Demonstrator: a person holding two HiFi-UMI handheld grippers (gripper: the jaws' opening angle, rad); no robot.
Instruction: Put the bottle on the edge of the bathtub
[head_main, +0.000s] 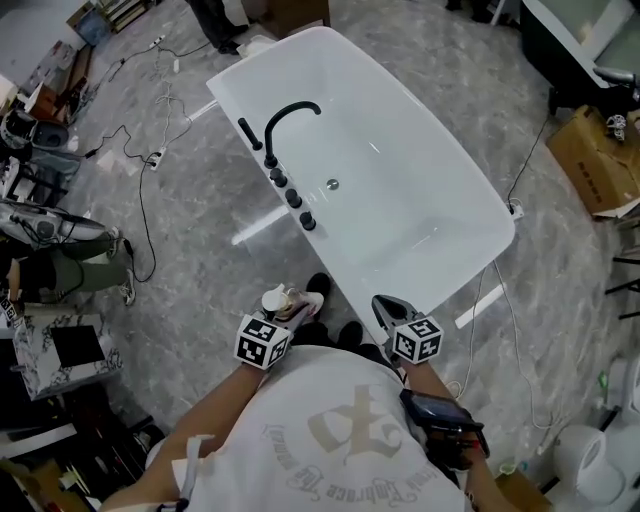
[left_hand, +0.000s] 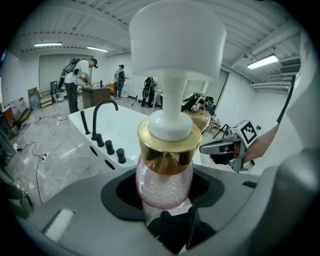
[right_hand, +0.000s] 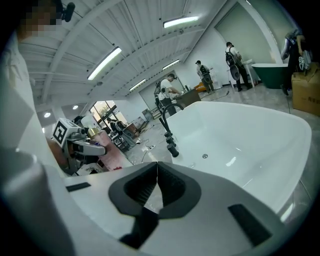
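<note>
Now | left gripper (head_main: 290, 308) jaws clamp bottle (left_hand: 165, 181) | shirt print (head_main: 345, 432) unreadable

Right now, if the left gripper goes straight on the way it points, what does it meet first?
Probably the near rim of the bathtub, just right of the black knobs. The left gripper holds the pump bottle, and the bottle hides the exact line, so depth is uncertain.

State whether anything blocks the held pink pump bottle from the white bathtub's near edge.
Nothing visible does. The white bathtub's near rim is bare ahead of the pink gold-collared pump bottle; the black faucet and knobs stand farther along.
</note>
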